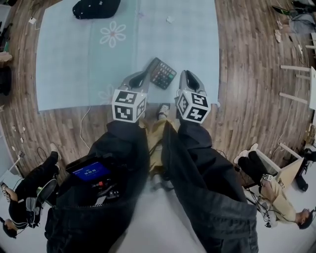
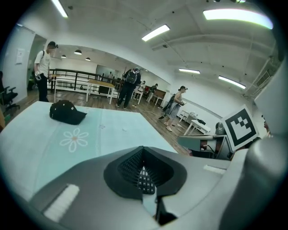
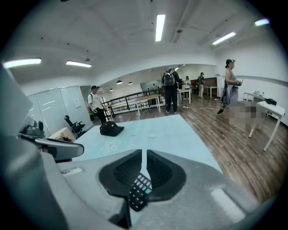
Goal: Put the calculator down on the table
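Centrally, the calculator lies flat on the table, keys up, between your two grippers and just beyond their tips. Left gripper: to the calculator's left, tip just beside its edge. Its jaws are closed tip to tip on nothing, and the keys show only through the hollow behind the pads. Right gripper: to the calculator's right, slightly further off. Its jaws are drawn almost together with a thin slit between the pads; nothing is held, and the calculator is visible below them. Long axis of the calculator: skewed, running from far-left to near-right, so its near end points toward your right gripper. Black cap: well beyond the calculator, on the same table. Judgement: the placing looks complete. You need only draw both grippers back from the calculator without brushing it, the left being the closer.
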### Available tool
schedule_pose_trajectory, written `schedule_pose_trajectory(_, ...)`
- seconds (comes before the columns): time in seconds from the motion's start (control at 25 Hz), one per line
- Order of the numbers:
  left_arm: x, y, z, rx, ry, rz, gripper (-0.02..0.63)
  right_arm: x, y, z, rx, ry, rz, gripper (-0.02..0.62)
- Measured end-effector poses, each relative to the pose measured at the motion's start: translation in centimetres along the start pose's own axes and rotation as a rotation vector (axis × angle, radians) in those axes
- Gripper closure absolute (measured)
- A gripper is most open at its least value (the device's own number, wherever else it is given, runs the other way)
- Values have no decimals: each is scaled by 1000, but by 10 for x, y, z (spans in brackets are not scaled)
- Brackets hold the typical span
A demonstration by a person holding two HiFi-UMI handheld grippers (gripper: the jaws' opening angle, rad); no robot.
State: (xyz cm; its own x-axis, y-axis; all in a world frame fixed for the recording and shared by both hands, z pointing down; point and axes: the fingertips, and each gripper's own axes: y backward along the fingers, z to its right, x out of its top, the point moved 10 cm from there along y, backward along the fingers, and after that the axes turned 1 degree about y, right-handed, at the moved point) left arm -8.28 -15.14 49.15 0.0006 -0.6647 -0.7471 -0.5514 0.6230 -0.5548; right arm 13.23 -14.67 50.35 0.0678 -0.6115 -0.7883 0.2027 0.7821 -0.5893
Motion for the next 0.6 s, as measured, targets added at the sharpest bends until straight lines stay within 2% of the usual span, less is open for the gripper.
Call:
schedule_pose_trajectory(0.12,22,7,14,-10,-35,64,609,21,23,0,7,0,82,591)
schedule_pose_trajectory(0.6,113,28,56,-74,-173,264,609,100,73,-7,66,36,330,594)
